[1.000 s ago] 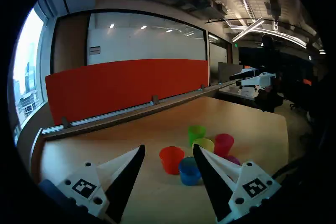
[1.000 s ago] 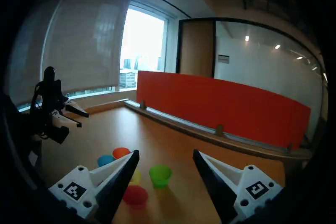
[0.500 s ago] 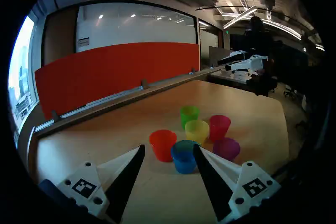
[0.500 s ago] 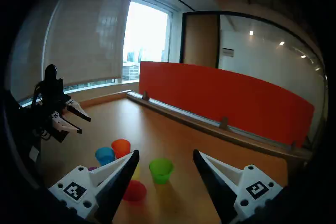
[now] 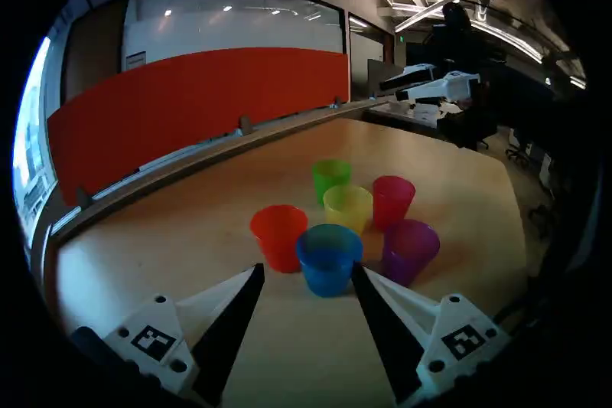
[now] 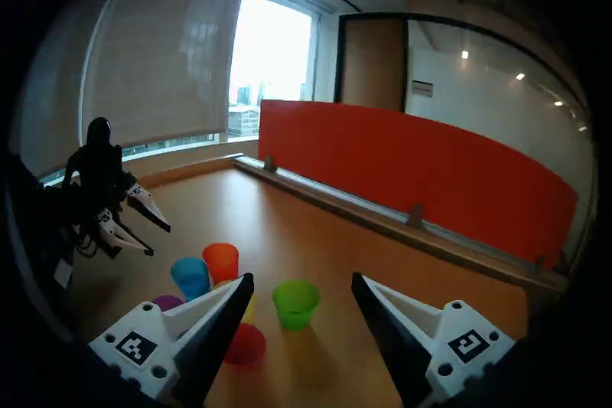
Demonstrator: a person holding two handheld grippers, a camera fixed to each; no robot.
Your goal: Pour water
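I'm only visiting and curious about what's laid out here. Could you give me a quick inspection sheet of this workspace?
Surface: wooden table.
Job's things: six upright cups in a cluster: orange cup, blue cup, yellow cup, green cup, red cup, purple cup; contents cannot be told.
Clutter: nothing seen.
Grippers: left gripper and right gripper both open, holding nothing.
Cables: nothing seen.
Surroundings: orange divider, window, blind.

Six upright plastic cups (image 5: 348, 207) stand clustered together: orange, blue, yellow, green, pink, purple.
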